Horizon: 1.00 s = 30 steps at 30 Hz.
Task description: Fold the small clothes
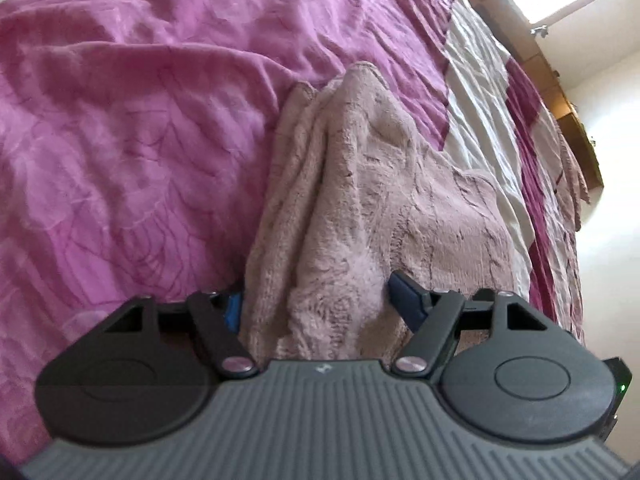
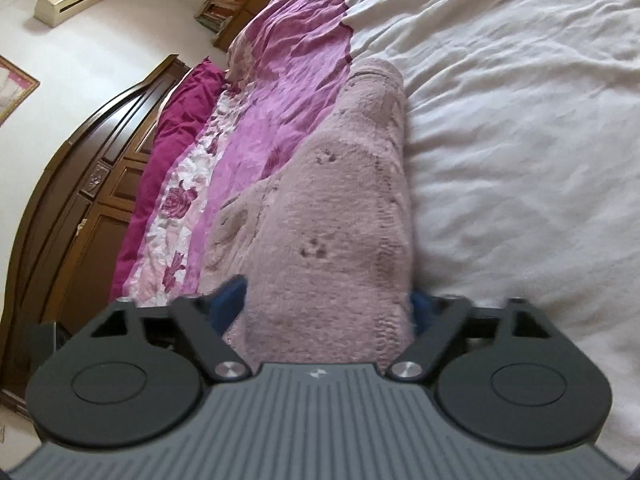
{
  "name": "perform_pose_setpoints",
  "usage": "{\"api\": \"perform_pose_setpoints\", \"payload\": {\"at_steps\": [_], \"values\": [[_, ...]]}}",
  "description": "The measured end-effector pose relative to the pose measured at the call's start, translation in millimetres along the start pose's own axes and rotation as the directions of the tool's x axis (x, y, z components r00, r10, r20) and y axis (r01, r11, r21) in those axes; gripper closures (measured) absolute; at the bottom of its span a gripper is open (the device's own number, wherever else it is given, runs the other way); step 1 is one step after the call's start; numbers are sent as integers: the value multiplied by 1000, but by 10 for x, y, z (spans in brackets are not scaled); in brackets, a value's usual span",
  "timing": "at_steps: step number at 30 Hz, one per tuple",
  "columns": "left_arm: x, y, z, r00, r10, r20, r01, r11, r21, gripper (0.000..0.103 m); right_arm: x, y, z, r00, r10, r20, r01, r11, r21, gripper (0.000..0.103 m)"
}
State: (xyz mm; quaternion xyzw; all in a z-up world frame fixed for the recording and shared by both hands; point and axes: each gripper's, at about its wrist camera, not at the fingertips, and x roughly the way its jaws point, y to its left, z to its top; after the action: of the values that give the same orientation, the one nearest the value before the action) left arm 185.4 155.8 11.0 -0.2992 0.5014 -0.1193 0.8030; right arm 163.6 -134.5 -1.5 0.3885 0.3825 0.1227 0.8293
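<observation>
A fuzzy dusty-pink cloth (image 1: 380, 180) lies bunched in long folds on the bed, running away from my left gripper (image 1: 316, 292). Its blue fingers (image 1: 408, 296) stand wide apart with a thick ridge of the cloth between them; the right one rests on the cloth, and no squeeze shows. In the right wrist view the same cloth (image 2: 340, 200) is a smooth folded band across the bedcover. My right gripper (image 2: 328, 296) straddles its near end with jaws wide. The cloth fills the gap, its left finger (image 2: 230, 300) lies at the edge, and the other is partly hidden.
The bed carries a crumpled magenta cover (image 1: 140, 140) and a white sheet (image 2: 520, 140). A dark wooden headboard (image 2: 80, 184) and a crimson pillow (image 2: 176, 120) stand at the left of the right wrist view. A second pink cloth (image 1: 576, 176) hangs at the bed's far edge.
</observation>
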Motion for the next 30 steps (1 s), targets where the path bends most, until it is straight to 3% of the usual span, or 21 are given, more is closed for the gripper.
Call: {"api": "perform_pose_setpoints", "payload": {"at_steps": [1, 4, 10, 17, 24, 30], "values": [[-4, 6, -5, 1000, -19, -2, 19, 1000, -7, 51, -8, 11, 11, 1000, -16, 1, 16, 1000, -2, 41], [-67, 2, -14, 998, -69, -1, 69, 997, -30, 63, -103, 91, 45, 1000, -11, 13, 11, 1000, -23, 50], [-240, -109, -147, 987, -163, -12, 162, 984, -74, 65, -472, 407, 189, 1000, -13, 25, 15, 997, -79, 52], [-259, -436, -608, 966, -251, -64, 248, 967, -61, 65, -1231, 478, 200, 996, -77, 50, 83, 987, -141, 52], [-223, -757, -1110, 971, -204, -122, 211, 977, 43, 64, -1890, 54, -88, 988, -145, 52, 149, 985, -86, 52], [-100, -713, -1265, 989, -92, -119, 103, 991, 85, 57, -1874, -393, -397, 975, -222, 22, 222, 973, -56, 48]]}}
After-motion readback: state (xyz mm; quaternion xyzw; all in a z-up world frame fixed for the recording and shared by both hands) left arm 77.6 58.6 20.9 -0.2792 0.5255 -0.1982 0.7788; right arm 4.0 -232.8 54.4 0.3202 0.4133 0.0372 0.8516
